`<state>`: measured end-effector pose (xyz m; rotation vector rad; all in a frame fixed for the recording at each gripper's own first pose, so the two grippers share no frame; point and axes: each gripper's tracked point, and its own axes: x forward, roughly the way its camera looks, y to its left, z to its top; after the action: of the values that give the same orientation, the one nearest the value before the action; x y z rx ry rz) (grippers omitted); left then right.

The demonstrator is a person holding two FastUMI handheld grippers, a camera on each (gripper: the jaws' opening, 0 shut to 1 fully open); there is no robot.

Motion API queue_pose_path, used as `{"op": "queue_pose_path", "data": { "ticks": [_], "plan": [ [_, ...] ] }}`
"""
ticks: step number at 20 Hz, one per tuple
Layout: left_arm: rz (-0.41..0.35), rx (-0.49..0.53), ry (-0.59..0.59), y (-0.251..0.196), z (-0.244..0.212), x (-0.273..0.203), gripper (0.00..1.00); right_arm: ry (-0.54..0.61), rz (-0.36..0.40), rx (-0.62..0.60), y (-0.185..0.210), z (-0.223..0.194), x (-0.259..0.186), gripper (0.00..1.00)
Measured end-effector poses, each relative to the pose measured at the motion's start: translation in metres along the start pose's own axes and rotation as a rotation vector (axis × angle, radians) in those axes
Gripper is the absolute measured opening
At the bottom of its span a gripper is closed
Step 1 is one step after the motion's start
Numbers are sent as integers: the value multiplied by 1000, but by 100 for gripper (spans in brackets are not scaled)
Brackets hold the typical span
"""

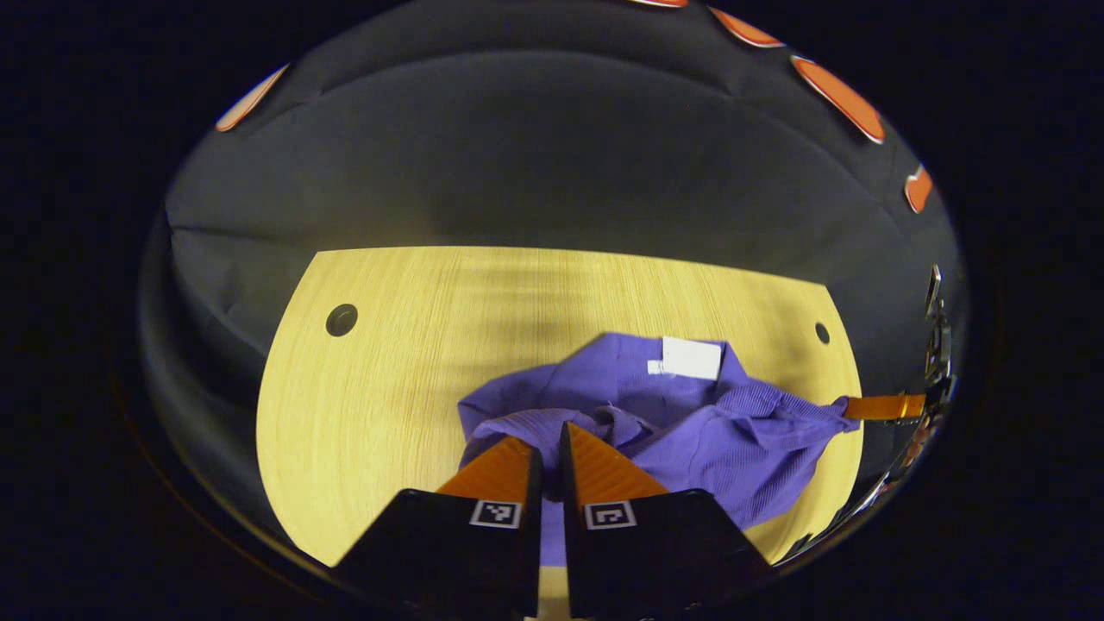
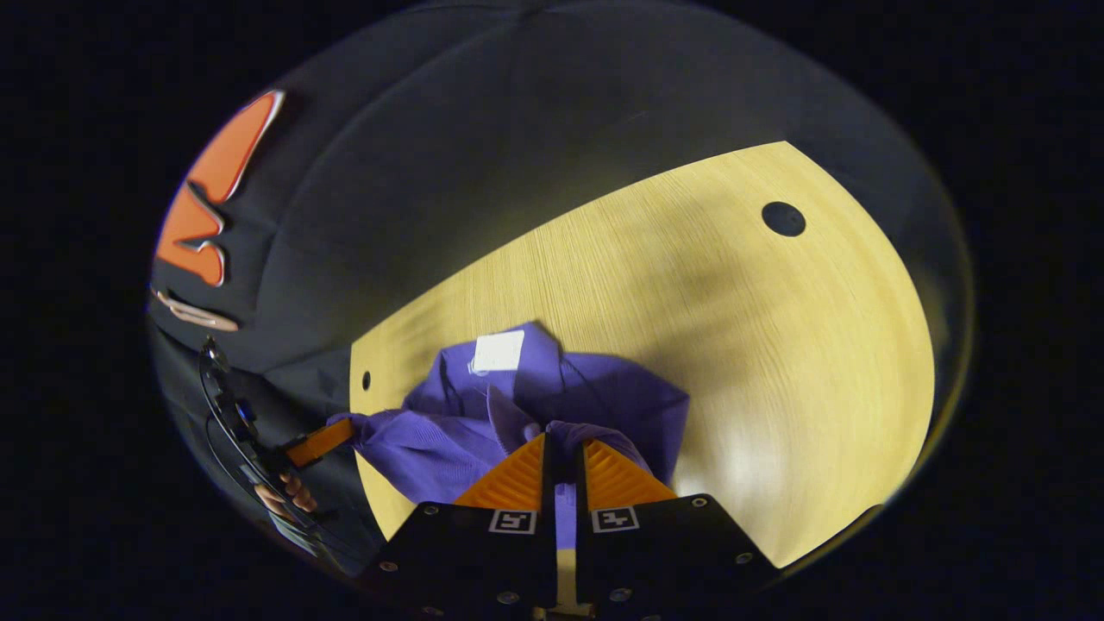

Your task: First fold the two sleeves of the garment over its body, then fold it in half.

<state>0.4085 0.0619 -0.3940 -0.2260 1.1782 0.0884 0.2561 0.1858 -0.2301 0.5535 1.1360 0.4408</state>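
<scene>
Left gripper view: my left gripper [image 1: 550,438], fingers drawn together, clamps a fold of the purple garment [image 1: 690,431], which lies bunched on the wooden table [image 1: 388,345], white tag [image 1: 692,357] upward; my right gripper [image 1: 849,407] pinches its far corner at the table's edge.

Right gripper view: my right gripper [image 2: 562,448] is clamped on the garment; a hand [image 2: 285,496] holds the left gripper [image 2: 345,429], also gripping cloth

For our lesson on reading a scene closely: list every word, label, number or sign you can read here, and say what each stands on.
No readable text.
White tag on the purple garment: blank or too blurred to tell.
Square black-and-white markers on the left tongs: coded patterns, not words.
Similar markers on the right tongs: likewise.
</scene>
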Motion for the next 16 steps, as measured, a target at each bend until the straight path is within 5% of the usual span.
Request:
{"op": "queue_pose_path", "data": {
  "ticks": [2,4,6,7,9,10,11,16],
  "plan": [
    [65,13,-58,15,16,14,27,-42,-1,64,-2,18,9,11],
    [87,35,-127,22,36,8,30,-82,9,79,1,27,13,15],
    [93,63,-168,19,44,0,42,-106,10,72,2,31,12,27],
    [88,71,-186,16,47,-4,48,-130,1,65,1,35,9,51],
    [63,74,-235,9,56,-22,60,-186,-13,52,0,43,-1,69],
    [47,76,-252,3,57,-30,70,-216,-19,43,0,46,-8,62],
    [44,75,-271,0,59,-35,81,-242,-31,29,1,48,-16,71],
    [-58,69,-359,-8,57,-87,85,-378,-77,-85,8,48,-65,98]
  ]
}}
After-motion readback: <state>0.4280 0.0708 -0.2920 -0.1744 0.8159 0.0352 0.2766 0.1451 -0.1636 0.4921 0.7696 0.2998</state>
